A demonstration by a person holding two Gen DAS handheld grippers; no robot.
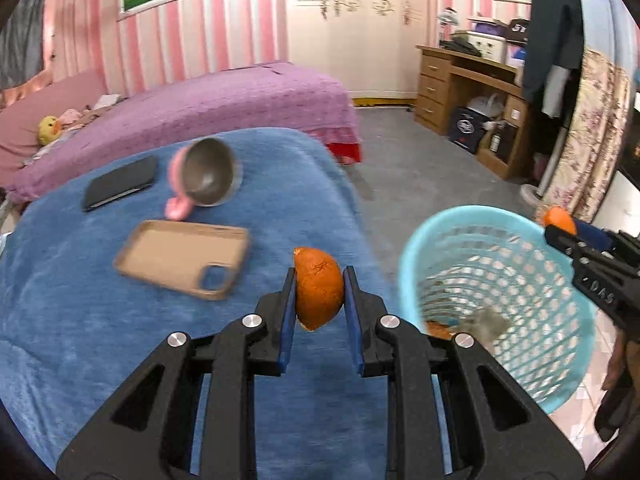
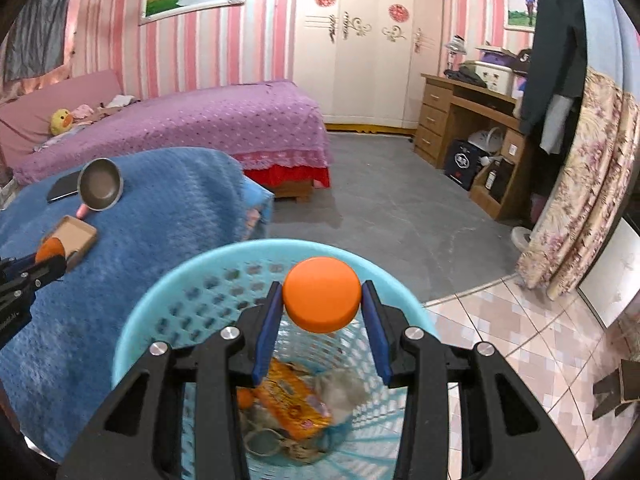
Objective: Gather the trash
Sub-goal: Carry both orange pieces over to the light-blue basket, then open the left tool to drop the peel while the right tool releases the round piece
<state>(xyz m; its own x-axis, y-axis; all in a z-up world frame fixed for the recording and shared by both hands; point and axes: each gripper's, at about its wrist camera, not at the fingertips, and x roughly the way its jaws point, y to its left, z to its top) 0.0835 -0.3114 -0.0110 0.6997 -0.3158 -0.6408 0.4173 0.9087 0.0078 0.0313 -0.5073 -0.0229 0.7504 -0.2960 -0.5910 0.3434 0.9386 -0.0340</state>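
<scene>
My left gripper (image 1: pixel 319 286) is shut on a piece of orange peel (image 1: pixel 319 288), held above the blue blanket (image 1: pixel 80 312) near its right edge. The light blue mesh basket (image 1: pixel 496 304) stands on the floor to its right. In the right wrist view my right gripper (image 2: pixel 322 298) is shut on a round orange lid (image 2: pixel 321 295) directly over the basket (image 2: pixel 168 280) mouth. Inside the basket lie an orange snack wrapper (image 2: pixel 294 398), crumpled paper and small scraps. The left gripper with its peel (image 2: pixel 50 250) shows at the left edge there.
On the blanket lie a tan phone case (image 1: pixel 184 256), a dark phone (image 1: pixel 120 188) and a tipped metal cup with a pink handle (image 1: pixel 206 178). Behind are a purple bed (image 1: pixel 220 108), a wooden desk (image 1: pixel 464 92) and a floral curtain (image 1: pixel 592 132).
</scene>
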